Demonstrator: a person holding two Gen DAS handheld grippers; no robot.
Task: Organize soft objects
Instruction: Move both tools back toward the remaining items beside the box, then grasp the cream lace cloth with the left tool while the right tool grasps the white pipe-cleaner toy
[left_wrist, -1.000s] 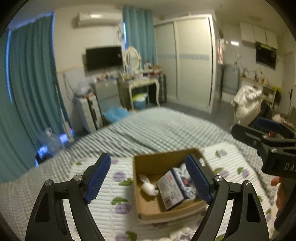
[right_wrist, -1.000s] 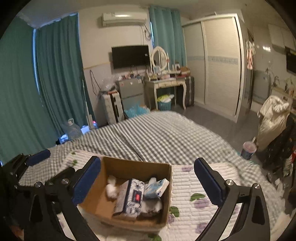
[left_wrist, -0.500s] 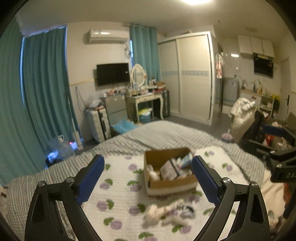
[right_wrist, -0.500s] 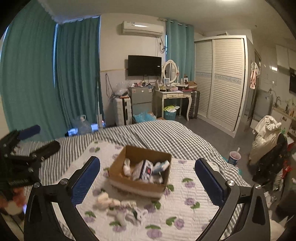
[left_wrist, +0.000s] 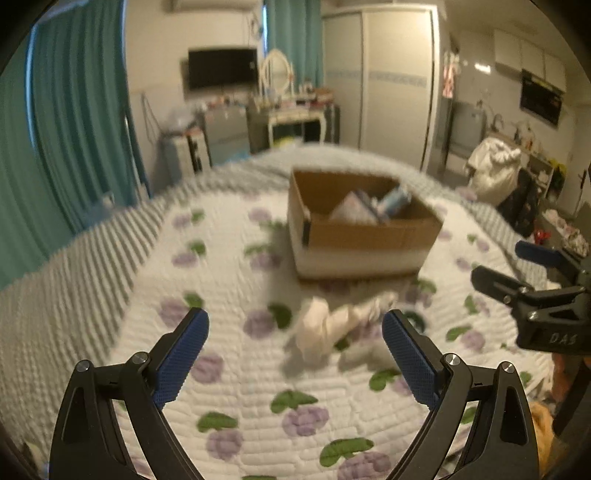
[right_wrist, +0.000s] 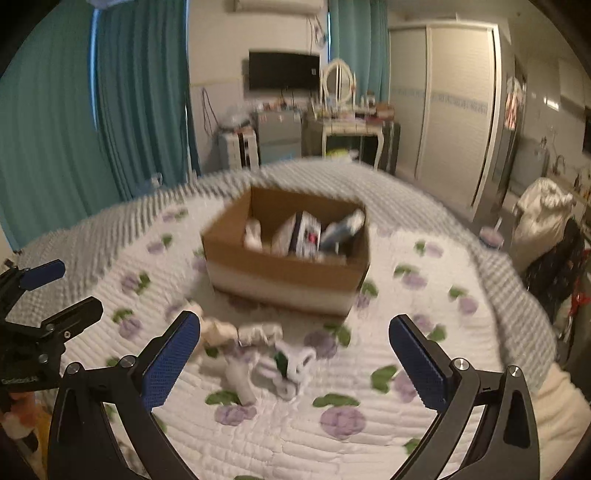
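A brown cardboard box (left_wrist: 364, 236) (right_wrist: 288, 273) stands on the flowered white quilt (left_wrist: 236, 384) and holds tissue packs and a small white item. Several pale soft items, socks or small cloths (left_wrist: 332, 325) (right_wrist: 266, 354), lie in a loose heap on the quilt in front of the box. My left gripper (left_wrist: 295, 354) is open and empty, low over the quilt just short of the heap. My right gripper (right_wrist: 294, 354) is open and empty, with the heap between its fingers' lines. Each gripper shows at the other view's edge (left_wrist: 532, 291) (right_wrist: 40, 314).
A grey checked blanket (right_wrist: 110, 236) covers the bed's far side. Teal curtains (left_wrist: 70, 122), a dressing table (right_wrist: 351, 129), a wardrobe (left_wrist: 395, 81) and a pile of clothes on a chair (left_wrist: 495, 173) stand beyond the bed.
Both grippers have dropped lower and come closer to the quilt and the heap of soft items. The box now looks nearer and larger. Both stay open and empty.
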